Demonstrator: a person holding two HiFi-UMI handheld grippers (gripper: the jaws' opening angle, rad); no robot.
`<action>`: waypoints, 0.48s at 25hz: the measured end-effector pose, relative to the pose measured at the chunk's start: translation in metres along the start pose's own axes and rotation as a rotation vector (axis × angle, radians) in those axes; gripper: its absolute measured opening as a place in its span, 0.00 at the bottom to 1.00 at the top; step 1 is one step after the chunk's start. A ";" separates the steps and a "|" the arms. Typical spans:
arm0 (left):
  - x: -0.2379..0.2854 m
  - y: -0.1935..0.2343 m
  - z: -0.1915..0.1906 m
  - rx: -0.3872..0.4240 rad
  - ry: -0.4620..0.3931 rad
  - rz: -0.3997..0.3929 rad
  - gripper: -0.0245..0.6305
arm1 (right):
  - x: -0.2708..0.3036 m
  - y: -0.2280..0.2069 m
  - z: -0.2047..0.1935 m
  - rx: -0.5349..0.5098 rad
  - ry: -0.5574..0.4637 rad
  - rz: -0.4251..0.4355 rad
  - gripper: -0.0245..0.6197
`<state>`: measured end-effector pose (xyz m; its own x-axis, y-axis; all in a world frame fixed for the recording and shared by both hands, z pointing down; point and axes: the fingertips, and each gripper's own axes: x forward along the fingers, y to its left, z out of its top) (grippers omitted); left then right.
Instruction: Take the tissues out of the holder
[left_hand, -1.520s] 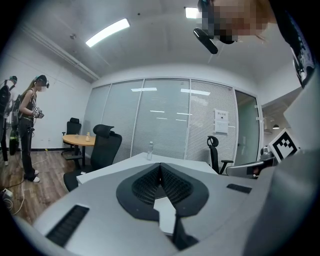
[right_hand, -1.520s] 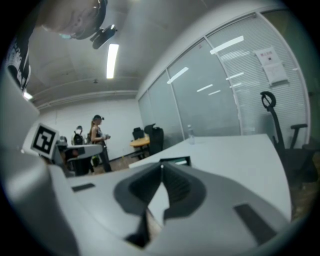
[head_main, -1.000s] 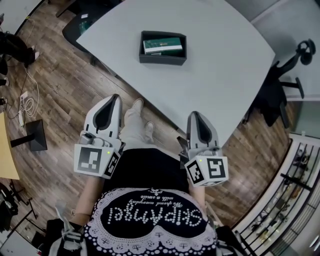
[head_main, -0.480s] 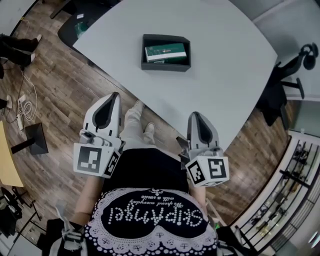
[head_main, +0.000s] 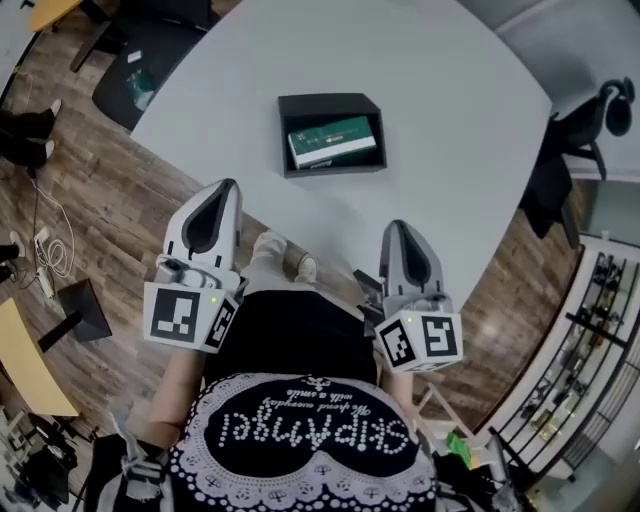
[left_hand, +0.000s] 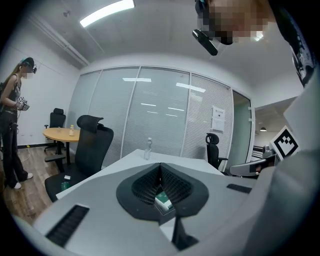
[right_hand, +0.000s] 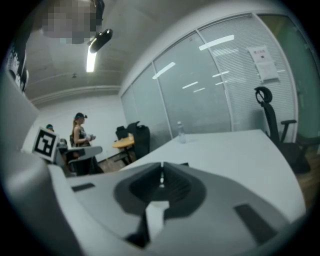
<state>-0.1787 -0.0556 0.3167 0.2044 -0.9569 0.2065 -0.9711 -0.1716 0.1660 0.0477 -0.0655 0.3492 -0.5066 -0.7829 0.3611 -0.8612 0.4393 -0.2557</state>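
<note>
A black open-topped holder (head_main: 300, 105) stands on the pale grey table (head_main: 440, 120). A green pack of tissues (head_main: 333, 141) lies flat inside it. My left gripper (head_main: 227, 187) is held at the table's near edge, short of the holder and to its left, with its jaws closed and nothing in them. My right gripper (head_main: 394, 228) hovers over the near edge to the holder's right, also shut and empty. In the left gripper view the tissue pack (left_hand: 163, 201) peeks through below the closed left gripper (left_hand: 160, 168). The right gripper (right_hand: 161, 170) faces the bare tabletop.
A clear bottle (left_hand: 148, 148) stands far across the table. Black office chairs sit at the table's left (head_main: 140, 70) and right (head_main: 565, 150). Another person (left_hand: 10, 135) stands by a round wooden table (left_hand: 62, 134). Shelving (head_main: 580, 400) lines the lower right. The floor is wood.
Both grippers have moved forward toward the table. The holder and the table edge now sit lower and nearer in the head view. Both jaws stay closed.
</note>
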 end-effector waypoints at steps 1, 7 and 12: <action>0.007 0.005 0.002 0.000 0.003 -0.013 0.08 | 0.005 0.000 0.001 0.005 0.001 -0.015 0.09; 0.048 0.025 0.000 0.008 0.048 -0.085 0.08 | 0.037 0.002 0.007 0.031 0.003 -0.077 0.09; 0.071 0.033 -0.002 0.015 0.077 -0.159 0.08 | 0.050 0.007 0.004 0.067 0.001 -0.135 0.09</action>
<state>-0.1963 -0.1282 0.3391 0.3638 -0.8966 0.2525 -0.9274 -0.3233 0.1882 0.0167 -0.1035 0.3620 -0.3868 -0.8323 0.3971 -0.9166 0.2998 -0.2645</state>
